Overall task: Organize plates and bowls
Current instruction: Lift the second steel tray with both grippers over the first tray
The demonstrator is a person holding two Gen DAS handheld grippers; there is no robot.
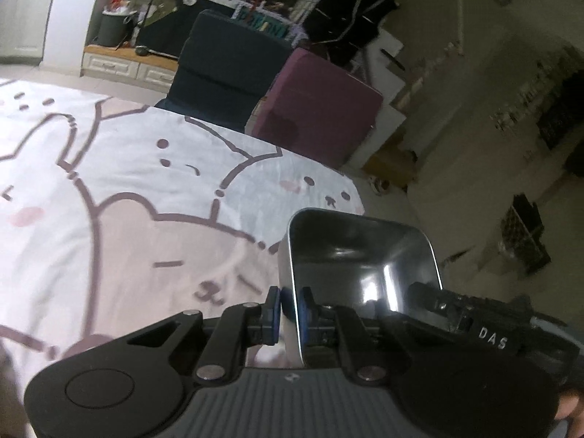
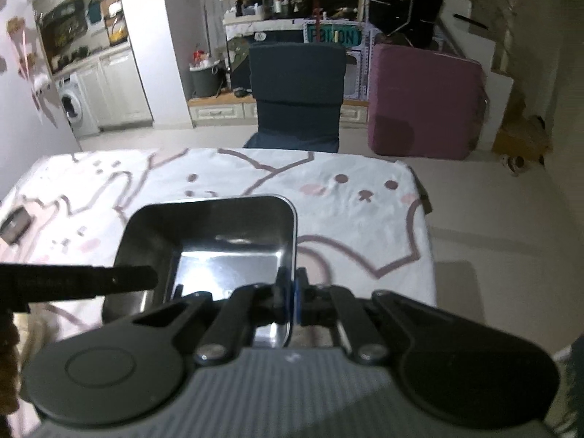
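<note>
I am carrying the steel tray above the desk, my left claw and right claw each clenched on opposite walls; next it needs lowering level onto its stacking spot

Right tongs clamped on steel tray wall above tablecloth.

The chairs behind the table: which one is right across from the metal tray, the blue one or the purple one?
The blue chair. It stands at the table's far edge straight beyond the tray. The purple one sits off to the right, past the table's corner.
</note>
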